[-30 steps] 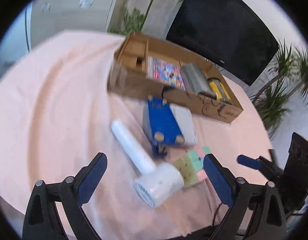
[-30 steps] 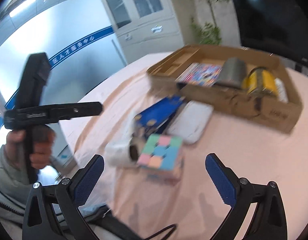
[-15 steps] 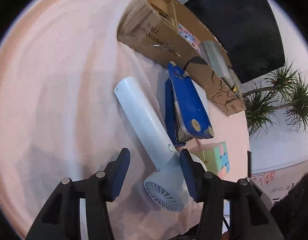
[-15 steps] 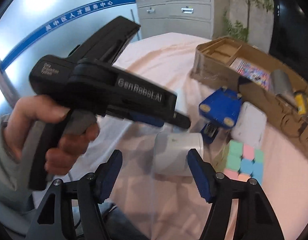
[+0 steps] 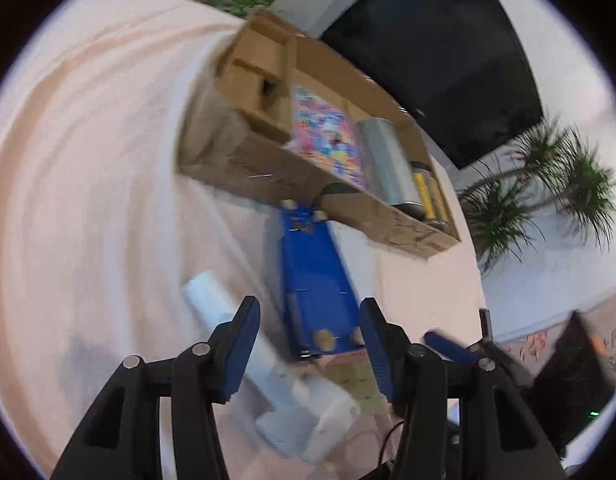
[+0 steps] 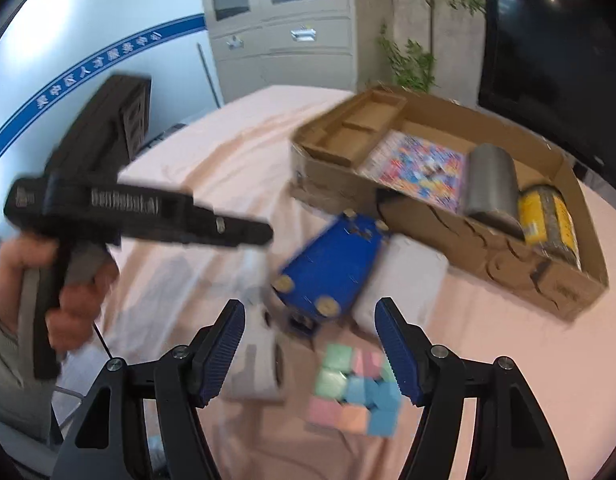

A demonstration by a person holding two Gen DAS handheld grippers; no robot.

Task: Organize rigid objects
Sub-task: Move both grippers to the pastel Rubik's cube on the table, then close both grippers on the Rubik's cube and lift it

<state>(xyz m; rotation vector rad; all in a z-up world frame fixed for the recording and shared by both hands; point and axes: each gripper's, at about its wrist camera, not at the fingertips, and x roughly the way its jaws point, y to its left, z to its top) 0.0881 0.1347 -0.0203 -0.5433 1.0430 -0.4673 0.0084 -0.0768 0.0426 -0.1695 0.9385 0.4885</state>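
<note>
We were in what looked like an office or meeting room: a grey metal filing cabinet (image 6: 284,20) with glass doors stood against the wall, a large dark screen (image 5: 440,52) hung nearby, potted plants (image 5: 548,184) lined the edges, and a round table wore a pink cloth (image 5: 88,180).

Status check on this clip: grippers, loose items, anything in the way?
Left gripper and right gripper both open, nothing held. Blue stapler, white hair dryer, puzzle cube loose beside the cardboard box. Nothing in the way.
</note>
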